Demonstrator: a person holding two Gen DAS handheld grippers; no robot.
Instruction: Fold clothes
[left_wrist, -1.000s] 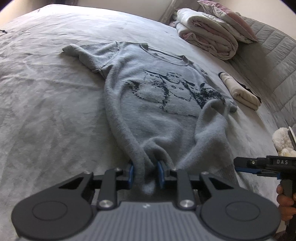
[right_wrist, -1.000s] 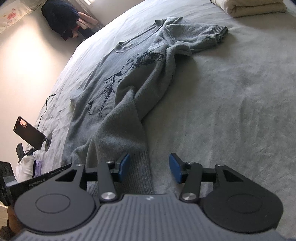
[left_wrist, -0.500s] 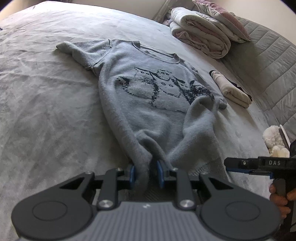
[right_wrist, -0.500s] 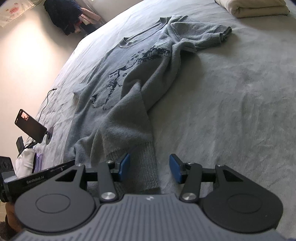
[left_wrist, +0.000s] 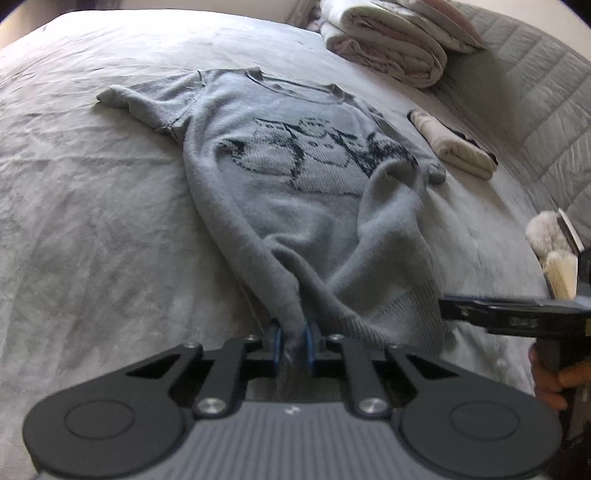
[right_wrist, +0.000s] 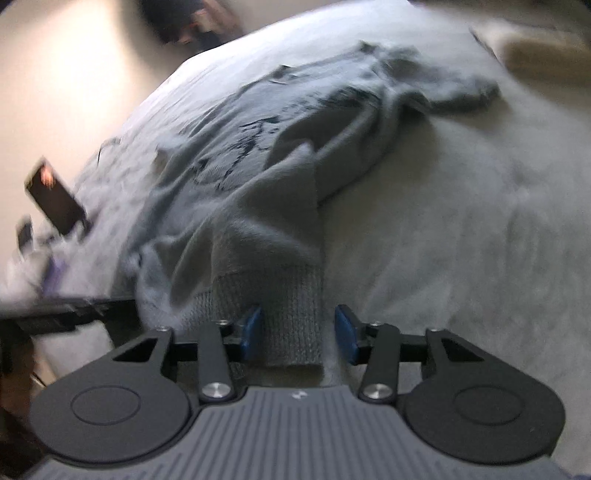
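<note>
Lettering on the right gripper's (right_wrist: 298, 334) bar is too blurred to read. Left gripper (left_wrist: 292, 341) pinches a gathered hem corner of the grey sweater (left_wrist: 295, 177), its jaws having just closed tighter. Right jaws, also narrowing, seemingly stand apart around the ribbed hem, on the grey bed (left_wrist: 92, 206)

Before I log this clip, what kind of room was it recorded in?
Most likely a bedroom. A grey sweater lies spread on a wide bed with a quilted headboard, and folded bedding is stacked by its head, with a folded cream garment nearby.
</note>
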